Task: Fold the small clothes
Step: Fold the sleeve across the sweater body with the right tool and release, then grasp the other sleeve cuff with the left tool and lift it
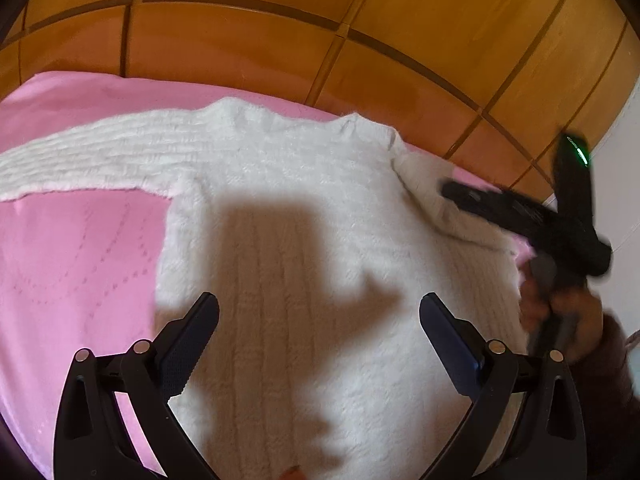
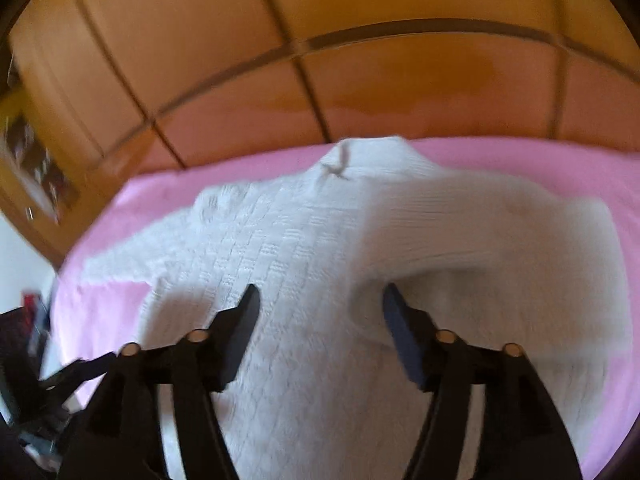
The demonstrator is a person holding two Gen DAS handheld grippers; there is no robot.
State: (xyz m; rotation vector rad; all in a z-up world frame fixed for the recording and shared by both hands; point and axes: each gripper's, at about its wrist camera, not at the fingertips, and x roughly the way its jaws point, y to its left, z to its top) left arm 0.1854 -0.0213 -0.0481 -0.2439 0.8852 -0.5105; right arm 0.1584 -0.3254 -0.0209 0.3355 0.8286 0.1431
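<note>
Sweater (image 1: 304, 216), white cable/basket knit, lies flat on pink bedspread (image 1: 80, 260), neckline toward the headboard. One sleeve stretched out straight across the pink cover on the left of the left wrist view; the other sleeve is folded over onto the body on the right side. Pink cover has a faint stitched pattern. Behind the bed: orange-brown wooden headboard (image 1: 360, 40) in panels split by dark grooves. White wall (image 1: 624, 184) at right edge. Right wrist view shows framed picture (image 2: 36, 168) on the wood at far left, blurred.

Left gripper (image 1: 319, 312): jaws spread wide, nothing between them, hovering over the sweater's lower body, casting a shadow on it. Right gripper (image 2: 320, 304): jaws also apart, holding nothing, over the knit next to the folded sleeve; view is motion-blurred. Right hand (image 1: 568, 312) visible on its handle.
</note>
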